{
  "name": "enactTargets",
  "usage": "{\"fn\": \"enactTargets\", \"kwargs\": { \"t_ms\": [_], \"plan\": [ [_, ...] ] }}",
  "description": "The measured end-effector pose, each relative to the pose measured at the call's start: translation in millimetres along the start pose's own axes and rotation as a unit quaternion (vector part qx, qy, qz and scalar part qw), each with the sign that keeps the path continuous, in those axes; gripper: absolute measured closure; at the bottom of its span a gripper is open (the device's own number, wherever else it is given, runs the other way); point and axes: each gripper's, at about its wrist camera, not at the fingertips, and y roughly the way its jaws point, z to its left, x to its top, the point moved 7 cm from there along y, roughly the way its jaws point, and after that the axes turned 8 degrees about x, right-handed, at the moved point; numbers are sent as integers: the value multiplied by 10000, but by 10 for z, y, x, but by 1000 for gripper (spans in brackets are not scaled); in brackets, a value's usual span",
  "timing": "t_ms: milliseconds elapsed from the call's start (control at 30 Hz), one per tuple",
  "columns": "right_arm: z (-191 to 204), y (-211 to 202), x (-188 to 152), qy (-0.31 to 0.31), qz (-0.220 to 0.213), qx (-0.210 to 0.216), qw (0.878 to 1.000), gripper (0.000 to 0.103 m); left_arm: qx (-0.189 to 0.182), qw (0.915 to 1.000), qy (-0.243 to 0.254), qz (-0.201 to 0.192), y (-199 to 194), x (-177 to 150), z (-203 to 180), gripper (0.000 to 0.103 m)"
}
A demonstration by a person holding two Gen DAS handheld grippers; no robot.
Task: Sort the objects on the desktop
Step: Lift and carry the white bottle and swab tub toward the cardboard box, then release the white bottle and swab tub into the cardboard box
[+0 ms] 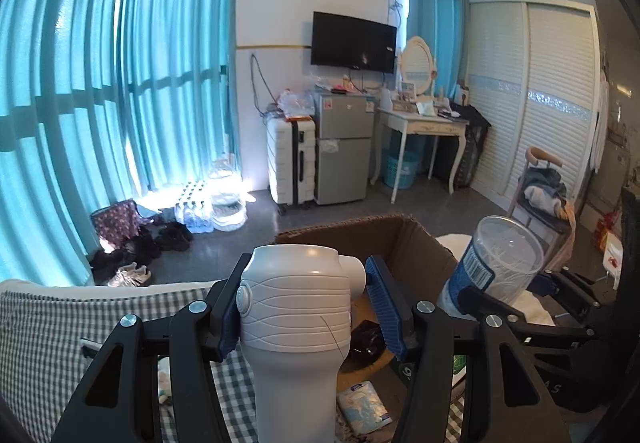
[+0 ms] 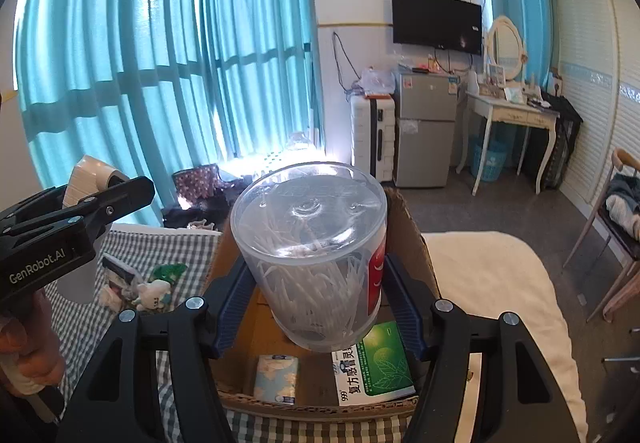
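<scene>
Checked bedding lay under an open cardboard box (image 2: 404, 227); each hand-held gripper, left (image 1: 308, 313) clamped on a white bottle (image 1: 296, 307), right (image 2: 316, 295) on a cotton-swab jar (image 2: 312, 251), risked collision or slippage above it.

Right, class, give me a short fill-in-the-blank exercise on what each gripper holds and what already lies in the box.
1. The left gripper is shut on a white ____.
2. The clear tub in the right gripper is full of cotton ____.
3. Both grippers are above an open ____ box.
4. In the box lie a tissue pack and a ____ and white medicine box.

Missing words: bottle; swabs; cardboard; green
</scene>
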Motion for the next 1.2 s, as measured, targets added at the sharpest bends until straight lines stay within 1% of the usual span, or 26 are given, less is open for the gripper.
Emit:
{"fn": "enactTargets", "kwargs": {
  "t_ms": [167,367,500,600,767,833,933,967,1000,1067,1100,1200],
  "plan": [
    [-142,242,-104,74,244,-41,9997,39,-121,9996,145,220,300,-91,-228,45],
    [-251,410,-208,165,420,-94,9989,39,-348,9978,292,484,587,-182,-467,45],
    [-327,509,-279,158,562,-196,9981,39,-444,9956,288,778,812,-237,-550,45],
    [-363,622,-355,184,802,-222,9964,39,-481,9930,270,1040,992,-270,-599,45],
    [-438,769,-491,180,1124,-295,9931,39,-633,9890,305,1302,1203,-318,-712,45],
    [-463,814,-552,231,1243,-288,9916,39,-616,9880,324,1378,1254,-368,-731,45],
    [-475,842,-604,251,1312,-329,9905,39,-517,9889,353,1344,1278,-395,-722,44],
    [-474,844,-615,257,1320,-337,9903,39,-506,9896,365,1298,1269,-388,-711,41],
    [-465,836,-616,249,1304,-345,9906,39,-507,9901,374,1258,1261,-375,-707,33],
    [-450,812,-603,214,1296,-389,9906,38,-459,9916,370,1148,1219,-326,-682,27],
    [-443,791,-586,203,1272,-409,9908,36,-439,9924,362,1092,1193,-301,-671,27],
    [-421,711,-497,235,1096,-402,9929,35,-392,9945,261,936,1093,-216,-597,27]
  ]
}}
